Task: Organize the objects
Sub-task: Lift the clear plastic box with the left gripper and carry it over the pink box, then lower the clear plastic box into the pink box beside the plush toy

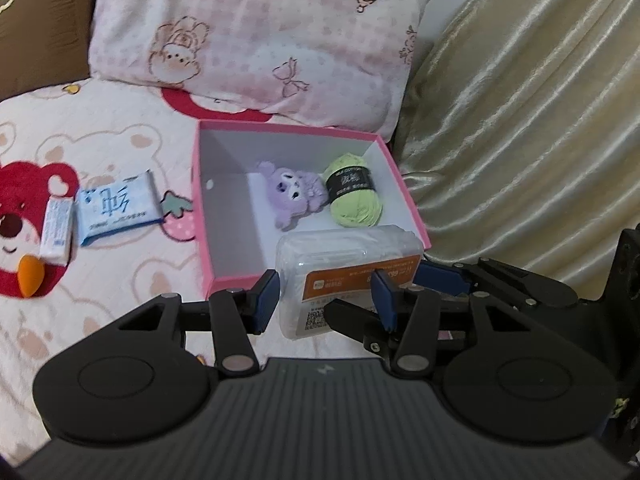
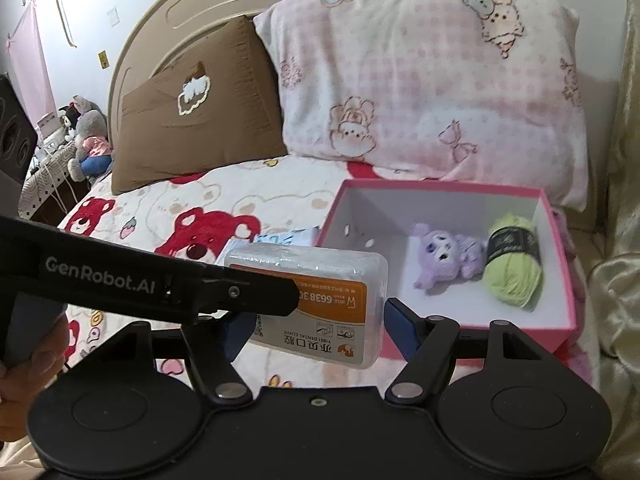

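A clear plastic box with an orange label (image 1: pixel 348 276) (image 2: pixel 316 300) hangs just above the bed, in front of the pink box (image 1: pixel 288 126) (image 2: pixel 440 189). My left gripper (image 1: pixel 325 300) is shut on it, one blue pad at its left edge and one on the label face; its finger (image 2: pixel 240 292) lies across the label in the right wrist view. My right gripper (image 2: pixel 320 332) holds the same box by its two ends, pads touching. Inside the pink box lie a purple plush (image 1: pixel 290 194) (image 2: pixel 444 254) and a green yarn ball (image 1: pixel 354 194) (image 2: pixel 512 268).
On the bear-print bedspread left of the pink box lie a blue tissue pack (image 1: pixel 116 208), a white tube (image 1: pixel 58 228) and an orange sponge (image 1: pixel 30 280). A pink pillow (image 2: pixel 420 80) and brown cushion (image 2: pixel 192 120) stand behind. Gold fabric (image 1: pixel 520 120) borders the right.
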Demonstrator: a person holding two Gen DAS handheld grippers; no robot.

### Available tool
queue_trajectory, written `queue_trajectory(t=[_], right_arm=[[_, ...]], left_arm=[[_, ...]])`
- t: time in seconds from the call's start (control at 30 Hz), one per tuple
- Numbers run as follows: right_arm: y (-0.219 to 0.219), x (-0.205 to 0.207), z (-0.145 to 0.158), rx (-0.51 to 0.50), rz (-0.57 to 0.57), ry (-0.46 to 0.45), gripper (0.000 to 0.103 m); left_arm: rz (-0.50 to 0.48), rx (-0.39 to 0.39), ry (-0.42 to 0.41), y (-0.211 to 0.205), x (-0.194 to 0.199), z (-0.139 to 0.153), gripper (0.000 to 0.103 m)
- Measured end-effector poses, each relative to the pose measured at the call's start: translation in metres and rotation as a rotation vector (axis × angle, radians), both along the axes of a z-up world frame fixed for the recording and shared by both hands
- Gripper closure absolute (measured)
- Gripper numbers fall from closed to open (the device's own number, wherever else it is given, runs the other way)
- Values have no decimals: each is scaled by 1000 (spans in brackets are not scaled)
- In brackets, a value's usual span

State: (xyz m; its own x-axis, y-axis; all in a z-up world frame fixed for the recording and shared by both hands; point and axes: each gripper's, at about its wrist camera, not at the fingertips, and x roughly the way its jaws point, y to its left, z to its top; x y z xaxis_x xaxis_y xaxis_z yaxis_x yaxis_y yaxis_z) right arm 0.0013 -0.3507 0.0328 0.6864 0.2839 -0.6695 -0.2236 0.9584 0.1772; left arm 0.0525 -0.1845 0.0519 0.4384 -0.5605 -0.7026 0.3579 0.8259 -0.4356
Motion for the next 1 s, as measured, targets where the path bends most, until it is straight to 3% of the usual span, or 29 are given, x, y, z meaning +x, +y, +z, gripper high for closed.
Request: queue_trajectory(t=[0.3,0.5,1.0], right_arm=[[-37,27,15,-17,-34,-15,30],[-67,55,7,30,-52,34,32],[-102,117,-75,55,-58,187,34]], left_arm=[[-16,-22,13,-36,38,7,54],[-20,0,47,-61,68,-4,54],[43,20,207,-94,124,-98,54]])
